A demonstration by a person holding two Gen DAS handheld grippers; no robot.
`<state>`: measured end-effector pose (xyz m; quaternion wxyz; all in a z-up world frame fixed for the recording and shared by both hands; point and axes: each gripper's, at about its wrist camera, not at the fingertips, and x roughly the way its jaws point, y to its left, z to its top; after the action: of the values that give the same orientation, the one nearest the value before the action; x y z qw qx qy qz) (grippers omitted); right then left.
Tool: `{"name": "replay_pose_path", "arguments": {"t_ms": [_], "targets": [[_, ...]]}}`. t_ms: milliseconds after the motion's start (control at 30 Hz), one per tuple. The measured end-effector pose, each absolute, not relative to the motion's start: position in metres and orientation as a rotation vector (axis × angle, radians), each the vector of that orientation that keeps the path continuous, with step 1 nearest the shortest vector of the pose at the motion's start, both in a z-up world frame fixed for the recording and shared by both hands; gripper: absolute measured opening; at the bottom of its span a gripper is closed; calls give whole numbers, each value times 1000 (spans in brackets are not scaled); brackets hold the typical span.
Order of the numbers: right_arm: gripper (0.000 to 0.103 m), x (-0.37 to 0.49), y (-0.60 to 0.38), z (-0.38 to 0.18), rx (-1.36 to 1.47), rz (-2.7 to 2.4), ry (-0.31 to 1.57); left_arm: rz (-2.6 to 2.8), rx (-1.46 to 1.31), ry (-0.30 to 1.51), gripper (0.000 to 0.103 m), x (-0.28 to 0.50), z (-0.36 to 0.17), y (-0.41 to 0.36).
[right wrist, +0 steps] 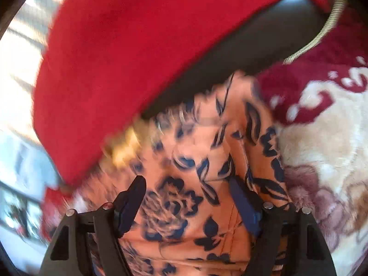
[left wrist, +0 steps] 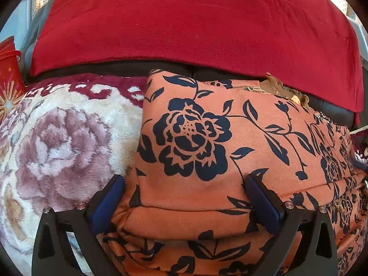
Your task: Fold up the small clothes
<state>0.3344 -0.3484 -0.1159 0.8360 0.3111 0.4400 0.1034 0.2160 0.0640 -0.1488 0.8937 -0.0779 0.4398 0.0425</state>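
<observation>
In the left wrist view, the orange garment with a dark blue flower print [left wrist: 207, 142] is seen folded into a thick bundle that fills the centre and lower right of the frame. It is laid on a fluffy cream blanket with mauve roses and a dark red border [left wrist: 59, 138], which covers the left side of the frame. The left tool [left wrist: 184, 184] is held open, with its two blue-padded fingers [left wrist: 108, 204] spread wide over the near edge of the bundle; nothing is gripped between them. A plain red fleece cloth [left wrist: 184, 23] is spread across the upper half of the frame, and a dark strip is seen under its lower edge. A red bag with a gold star pattern [left wrist: 9, 78] is visible at the far left edge. In the right wrist view, which is blurred, the same garment [right wrist: 195, 184] is seen in the lower centre. The right tool [right wrist: 187, 181] is also open above it, and no cloth is held. The blanket [right wrist: 326, 138] lies at the right, and the red cloth [right wrist: 138, 46] is at the upper left.
</observation>
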Motion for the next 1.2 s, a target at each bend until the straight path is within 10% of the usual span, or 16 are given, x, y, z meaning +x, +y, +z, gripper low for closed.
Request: {"name": "replay_pose_path", "arguments": {"t_ms": [233, 767, 833, 967, 1167, 1200], "targets": [[83, 213, -357, -48, 422, 250, 769, 59, -220, 815, 103, 127, -94, 90], [82, 5, -425, -161, 632, 286, 1031, -22, -369, 1000, 102, -54, -140, 118], [79, 1, -424, -160, 632, 292, 1028, 4, -374, 1023, 102, -59, -148, 119], [35, -7, -414, -159, 600, 295, 1039, -2, -341, 1014, 86, -66, -140, 110], [40, -5, -418, -165, 679, 271, 1029, 24, -304, 1085, 84, -53, -155, 101], [40, -5, -416, -165, 671, 275, 1026, 33, -296, 1079, 68, -53, -155, 100]]}}
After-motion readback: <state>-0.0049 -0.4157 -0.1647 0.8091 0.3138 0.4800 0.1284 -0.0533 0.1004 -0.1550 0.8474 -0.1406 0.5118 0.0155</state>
